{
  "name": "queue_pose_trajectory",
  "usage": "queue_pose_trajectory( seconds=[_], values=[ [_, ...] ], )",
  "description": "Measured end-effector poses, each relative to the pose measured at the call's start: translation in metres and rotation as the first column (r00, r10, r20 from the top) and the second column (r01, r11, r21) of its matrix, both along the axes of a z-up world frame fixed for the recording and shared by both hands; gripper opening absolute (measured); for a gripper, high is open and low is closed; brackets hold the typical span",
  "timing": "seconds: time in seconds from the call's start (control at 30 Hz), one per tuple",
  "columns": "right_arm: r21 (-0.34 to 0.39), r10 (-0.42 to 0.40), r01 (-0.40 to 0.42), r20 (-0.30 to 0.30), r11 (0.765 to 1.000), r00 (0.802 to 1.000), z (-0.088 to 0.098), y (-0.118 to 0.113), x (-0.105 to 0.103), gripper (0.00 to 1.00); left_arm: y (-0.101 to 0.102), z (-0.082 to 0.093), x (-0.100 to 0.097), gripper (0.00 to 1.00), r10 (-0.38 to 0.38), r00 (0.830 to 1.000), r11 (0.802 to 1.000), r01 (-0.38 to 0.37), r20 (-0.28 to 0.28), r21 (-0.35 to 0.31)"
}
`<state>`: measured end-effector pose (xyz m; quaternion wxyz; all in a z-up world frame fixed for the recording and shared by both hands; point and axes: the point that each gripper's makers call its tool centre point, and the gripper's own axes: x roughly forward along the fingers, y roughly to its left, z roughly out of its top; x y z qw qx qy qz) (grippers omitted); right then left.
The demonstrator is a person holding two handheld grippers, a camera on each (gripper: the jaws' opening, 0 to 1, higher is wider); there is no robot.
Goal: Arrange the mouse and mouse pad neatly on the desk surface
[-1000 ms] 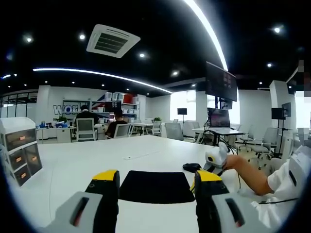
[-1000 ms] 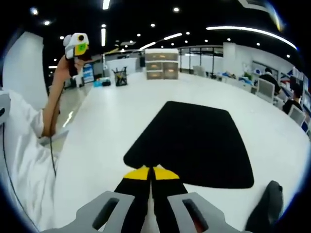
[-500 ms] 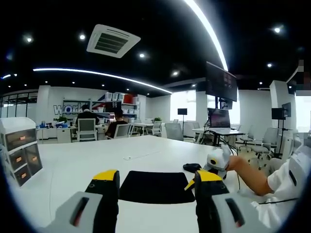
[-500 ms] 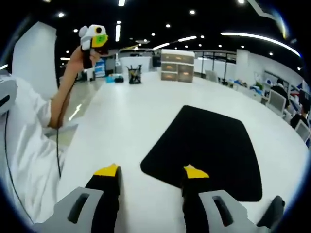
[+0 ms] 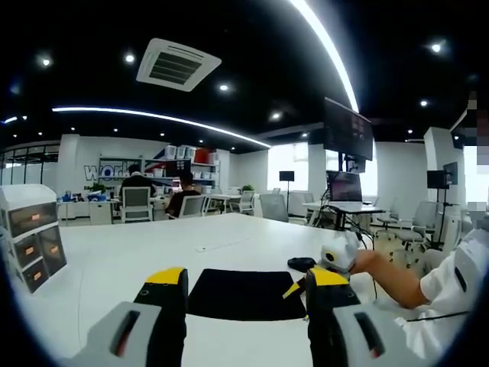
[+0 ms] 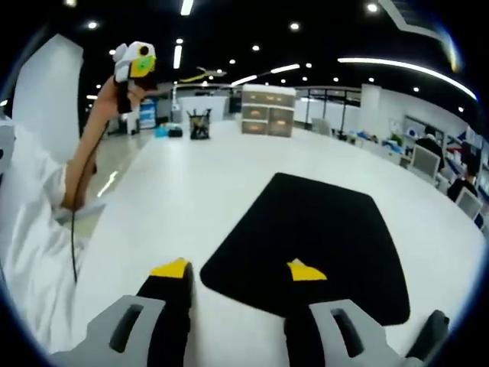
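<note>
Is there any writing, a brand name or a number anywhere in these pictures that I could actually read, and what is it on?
"wor": big blue letters on the far wall in the left gripper view; the rest is hidden behind a seated person.
Drawer unit on the white desk: orange labels, too small to read.
Hanging monitor: coloured marks, too blurred to read.
Mouse pad, mouse: no writing that I can make out.

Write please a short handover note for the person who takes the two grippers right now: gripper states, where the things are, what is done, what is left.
Left gripper: open, empty, held above the white desk, facing the flat black rectangular mouse pad.
Right gripper: open, empty, low over the near corner of the mouse pad.
The small black computer mouse lies on the desk just off the pad's far right corner, as the left gripper view shows it.
Done: pad lies flat.
Left: probably place the mouse neatly and square the pad.
</note>
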<state>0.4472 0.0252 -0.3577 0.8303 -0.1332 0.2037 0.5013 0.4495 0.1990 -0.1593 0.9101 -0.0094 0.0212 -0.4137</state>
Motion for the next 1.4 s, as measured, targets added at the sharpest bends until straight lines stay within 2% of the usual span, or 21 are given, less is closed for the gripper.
queue_pose_trajectory(
  seconds=[0.27, 0.6, 1.03, 1.17, 1.4],
  values=[
    [0.002, 0.002, -0.002, 0.006, 1.0, 1.0, -0.002, 0.008, -0.001, 0.4, -0.001, -0.001, 0.001, 0.62, -0.003, 1.0, 1.0, 0.003, -0.002, 0.002],
    [0.003, -0.018, 0.018, 0.02, 1.0, 1.0, 0.003, 0.01, 0.007, 0.22, 0.0, -0.001, 0.002, 0.62, -0.002, 1.0, 1.0, 0.002, -0.003, 0.004],
    [-0.001, -0.065, 0.065, 0.031, 0.998, 0.997, 0.009, 0.005, 0.017, 0.11, -0.001, -0.001, 0.002, 0.62, -0.002, 1.0, 1.0, 0.002, -0.001, 0.006],
    [-0.01, -0.048, 0.049, 0.062, 0.999, 0.997, 0.012, 0.003, 0.016, 0.09, -0.001, -0.001, 0.002, 0.62, -0.003, 1.0, 1.0, 0.003, -0.001, 0.003],
    [0.034, -0.023, 0.02, 0.081, 0.999, 0.996, 0.023, 0.008, 0.012, 0.06, -0.001, -0.001, 0.002, 0.62, -0.002, 1.0, 1.0, 0.002, -0.001, 0.005]
  ],
)
